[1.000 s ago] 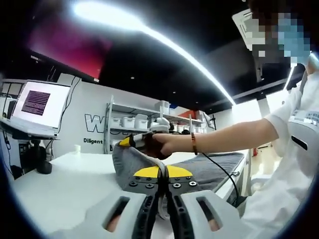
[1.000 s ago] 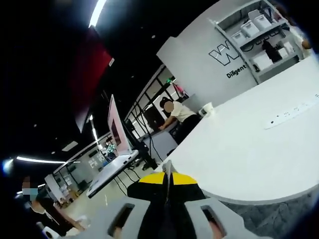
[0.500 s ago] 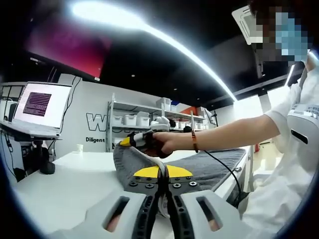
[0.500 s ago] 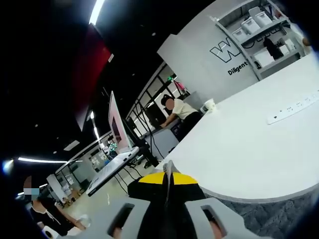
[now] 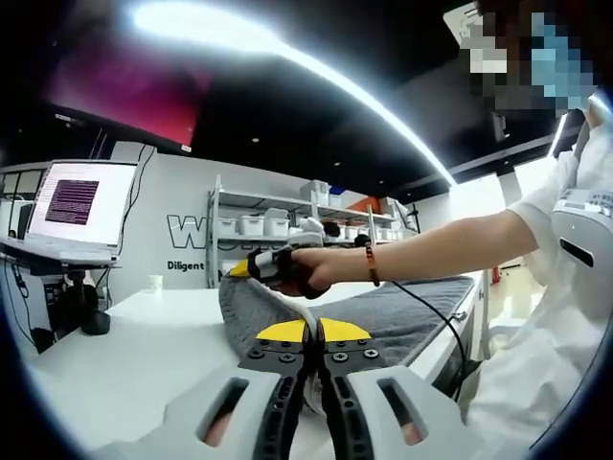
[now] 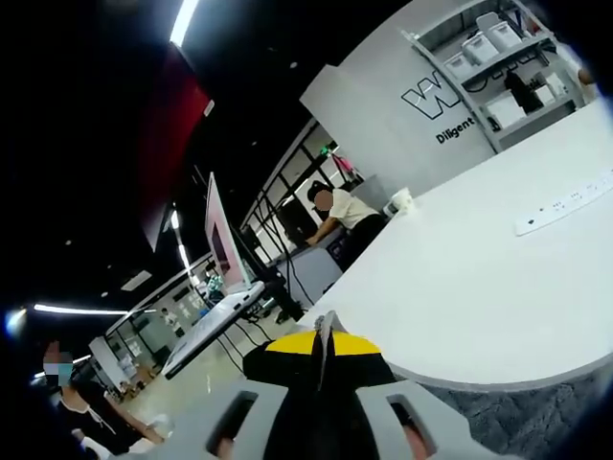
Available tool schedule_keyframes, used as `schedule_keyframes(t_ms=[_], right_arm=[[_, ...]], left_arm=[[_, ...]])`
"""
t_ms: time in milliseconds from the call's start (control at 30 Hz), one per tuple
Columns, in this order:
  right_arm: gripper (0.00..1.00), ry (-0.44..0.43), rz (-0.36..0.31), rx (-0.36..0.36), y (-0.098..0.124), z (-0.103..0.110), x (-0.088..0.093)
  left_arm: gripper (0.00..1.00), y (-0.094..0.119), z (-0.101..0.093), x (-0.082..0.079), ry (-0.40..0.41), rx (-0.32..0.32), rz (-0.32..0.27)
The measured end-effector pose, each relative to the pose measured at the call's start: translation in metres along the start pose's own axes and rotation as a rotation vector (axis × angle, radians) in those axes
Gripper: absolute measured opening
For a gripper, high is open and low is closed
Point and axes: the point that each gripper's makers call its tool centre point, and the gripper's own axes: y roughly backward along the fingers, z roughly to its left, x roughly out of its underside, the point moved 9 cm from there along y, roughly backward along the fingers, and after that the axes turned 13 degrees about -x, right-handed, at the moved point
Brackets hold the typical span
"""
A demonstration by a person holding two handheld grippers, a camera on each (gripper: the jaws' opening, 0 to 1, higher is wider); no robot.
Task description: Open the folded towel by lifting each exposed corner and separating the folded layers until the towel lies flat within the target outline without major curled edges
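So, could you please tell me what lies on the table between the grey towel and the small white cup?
In the left gripper view, only bare white table lies between the towel and the cup.

The towel point(image 5: 402, 316) runs behind the hand-held gripper point(image 5: 309, 335), its near edge hidden.
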Motion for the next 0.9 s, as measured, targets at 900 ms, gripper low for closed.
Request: schedule_keyframes(t_ms=[900], right_arm=[[0.0,-0.012,0.043,0.006,-0.018,-0.011,0.017]], left_arm=[[0.02,0.014,0.021,0.015,-0.056,-0.102,0.101]])
